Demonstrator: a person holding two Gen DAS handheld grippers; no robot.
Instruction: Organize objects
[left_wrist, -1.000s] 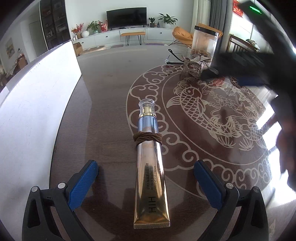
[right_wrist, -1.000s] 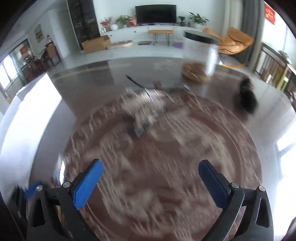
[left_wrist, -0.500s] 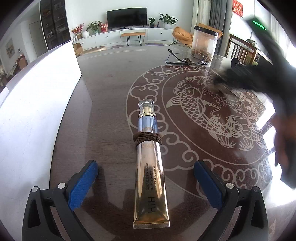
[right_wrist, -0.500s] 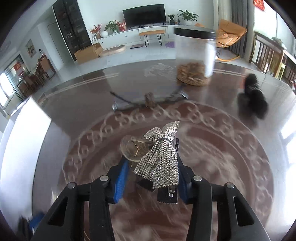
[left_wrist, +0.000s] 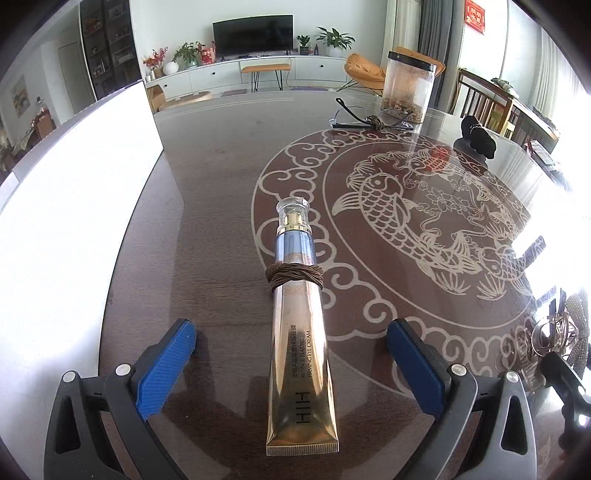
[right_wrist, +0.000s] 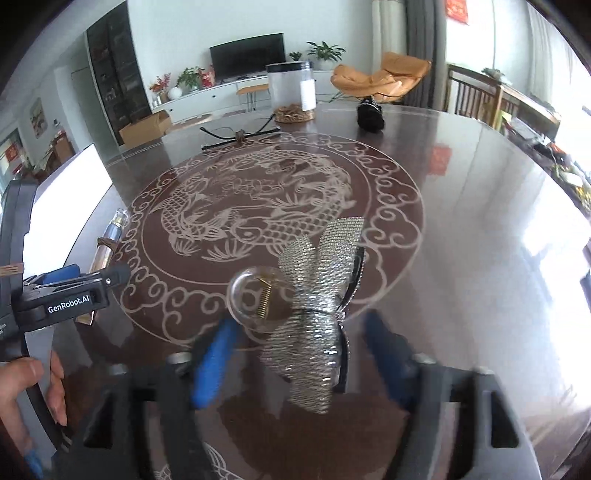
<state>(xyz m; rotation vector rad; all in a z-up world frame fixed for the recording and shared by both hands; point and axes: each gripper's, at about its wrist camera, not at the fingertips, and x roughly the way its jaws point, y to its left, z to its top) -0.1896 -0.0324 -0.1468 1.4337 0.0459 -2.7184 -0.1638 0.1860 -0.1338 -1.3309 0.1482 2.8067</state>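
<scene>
My right gripper (right_wrist: 295, 354) has just been opening; its blue pads stand apart on either side of the rhinestone bow hair clip (right_wrist: 317, 295), no longer pressing it, so I judge the clip released onto the table (right_wrist: 461, 229) near my side, placed close to the other item. My left gripper (left_wrist: 291, 369) waits with jaws wide, straddling the gold eye cream tube (left_wrist: 301, 354) without touching it, likely lined up for a pick. The tube lies flat, a brown hair tie (left_wrist: 294, 277) wrapped around it.
</scene>
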